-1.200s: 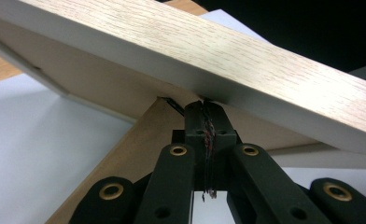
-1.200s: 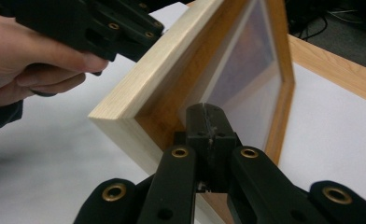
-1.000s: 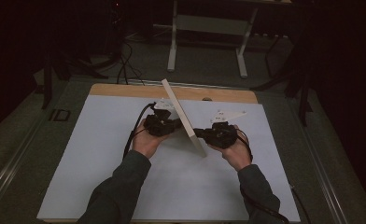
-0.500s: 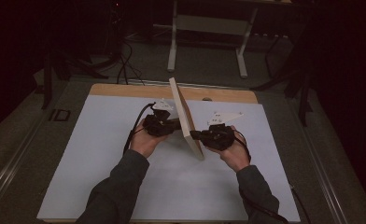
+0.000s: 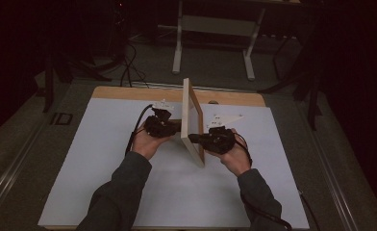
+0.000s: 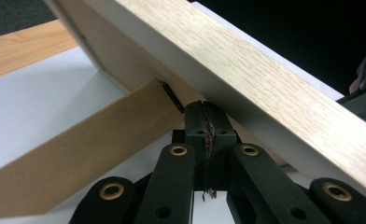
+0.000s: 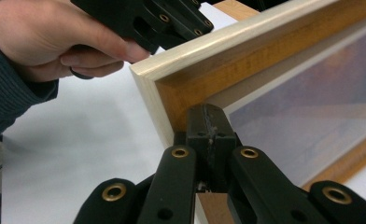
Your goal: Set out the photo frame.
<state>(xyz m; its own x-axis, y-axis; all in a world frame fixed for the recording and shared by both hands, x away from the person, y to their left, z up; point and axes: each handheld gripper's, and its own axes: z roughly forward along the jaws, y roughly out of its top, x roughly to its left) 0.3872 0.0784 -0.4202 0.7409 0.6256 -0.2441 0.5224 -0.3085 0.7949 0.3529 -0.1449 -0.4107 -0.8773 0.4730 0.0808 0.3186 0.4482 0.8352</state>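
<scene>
A light wooden picture frame (image 5: 192, 120) stands on its edge near the middle of the white table top (image 5: 95, 163), almost upright. My left gripper (image 5: 177, 127) is shut and its tips touch the frame's back. In the left gripper view the closed tips (image 6: 204, 109) sit where the brown cardboard stand leg (image 6: 78, 154) meets the backing, under the frame's wooden rim (image 6: 265, 84). My right gripper (image 5: 191, 138) is shut too, with its tips (image 7: 209, 114) pressed against the lower inner border of the frame's front (image 7: 246, 51), beside the glass (image 7: 312, 116).
A strip of bare wood (image 5: 129, 92) runs along the table's far edge. Beyond it on the dark floor stand the legs of a metal stand (image 5: 215, 29) and some cables (image 5: 129, 62). The person's other hand (image 7: 45, 42) holds the left gripper behind the frame.
The frame has swung from leaning to the left to standing nearly upright, with its top edge moving right. Both hands have stayed about where they were.
</scene>
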